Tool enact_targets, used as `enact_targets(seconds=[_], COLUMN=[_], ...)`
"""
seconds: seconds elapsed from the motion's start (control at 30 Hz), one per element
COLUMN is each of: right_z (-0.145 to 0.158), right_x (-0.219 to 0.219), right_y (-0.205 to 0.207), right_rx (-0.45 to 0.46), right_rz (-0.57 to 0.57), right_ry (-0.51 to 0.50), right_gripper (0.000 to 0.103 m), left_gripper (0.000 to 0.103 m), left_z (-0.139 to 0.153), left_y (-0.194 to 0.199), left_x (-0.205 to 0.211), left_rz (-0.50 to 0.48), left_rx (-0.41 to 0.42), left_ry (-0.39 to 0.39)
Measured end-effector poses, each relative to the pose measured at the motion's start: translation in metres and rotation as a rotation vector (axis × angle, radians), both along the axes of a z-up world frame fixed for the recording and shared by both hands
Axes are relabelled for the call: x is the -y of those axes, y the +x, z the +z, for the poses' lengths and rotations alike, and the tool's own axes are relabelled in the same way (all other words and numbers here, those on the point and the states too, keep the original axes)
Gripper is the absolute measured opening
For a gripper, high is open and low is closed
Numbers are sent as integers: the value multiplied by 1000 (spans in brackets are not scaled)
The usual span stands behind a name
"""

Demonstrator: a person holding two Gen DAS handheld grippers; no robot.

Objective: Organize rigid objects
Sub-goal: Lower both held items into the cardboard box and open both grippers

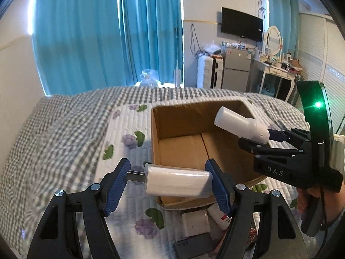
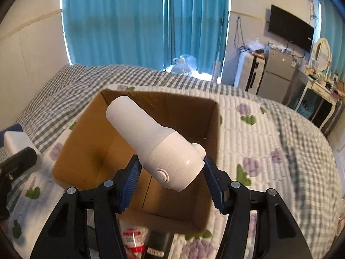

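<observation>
Presently, left wrist view: your left gripper (image 1: 170, 179) pinches a white roller (image 1: 176, 183) at the empty cardboard box (image 1: 168, 118) rim. Right wrist view: your right gripper (image 2: 172, 172) clamps a white bottle (image 2: 155, 142) above it. Nothing deposited; a tube (image 2: 132, 237) remains outside.

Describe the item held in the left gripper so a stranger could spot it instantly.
Find the open brown cardboard box on the floral quilted bed. At its near edge, the left gripper clamps a white rectangular power adapter lying sideways, its metal plug pointing left. Unlike the white cylindrical bottle-shaped device in the right gripper, it is flat-sided and blocky.
</observation>
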State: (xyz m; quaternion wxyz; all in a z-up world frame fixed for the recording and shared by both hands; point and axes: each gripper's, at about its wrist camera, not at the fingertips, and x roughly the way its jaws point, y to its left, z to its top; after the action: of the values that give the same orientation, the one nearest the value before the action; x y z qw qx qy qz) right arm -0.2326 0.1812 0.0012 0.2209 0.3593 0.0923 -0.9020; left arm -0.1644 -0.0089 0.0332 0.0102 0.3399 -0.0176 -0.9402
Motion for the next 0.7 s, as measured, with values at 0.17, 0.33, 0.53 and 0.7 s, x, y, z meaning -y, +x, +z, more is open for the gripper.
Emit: enact_targets(seconds=[0.17,0.33,0.53,0.7], right_z=[-14,5,26,20], right_x=[-3,-26,-44,-56], right_y=[3,4,8,13], right_rx=[-15,-12,-36,-60], right_rz=[44,0,-3,-14], right_ry=[-17,-102,-45,-36], right_gripper=[75,80,82,82], left_gripper=[73,73,73,73], left_z=[-10,-1,-7,-36], left_y=[-6,-15,-51,-77], left_x=[-6,-14,-37,-45], left_rz=[-26,-26,-64,-36], left_rx=[3,-12,-11,55], left_ry=[3,-6,-28,-22])
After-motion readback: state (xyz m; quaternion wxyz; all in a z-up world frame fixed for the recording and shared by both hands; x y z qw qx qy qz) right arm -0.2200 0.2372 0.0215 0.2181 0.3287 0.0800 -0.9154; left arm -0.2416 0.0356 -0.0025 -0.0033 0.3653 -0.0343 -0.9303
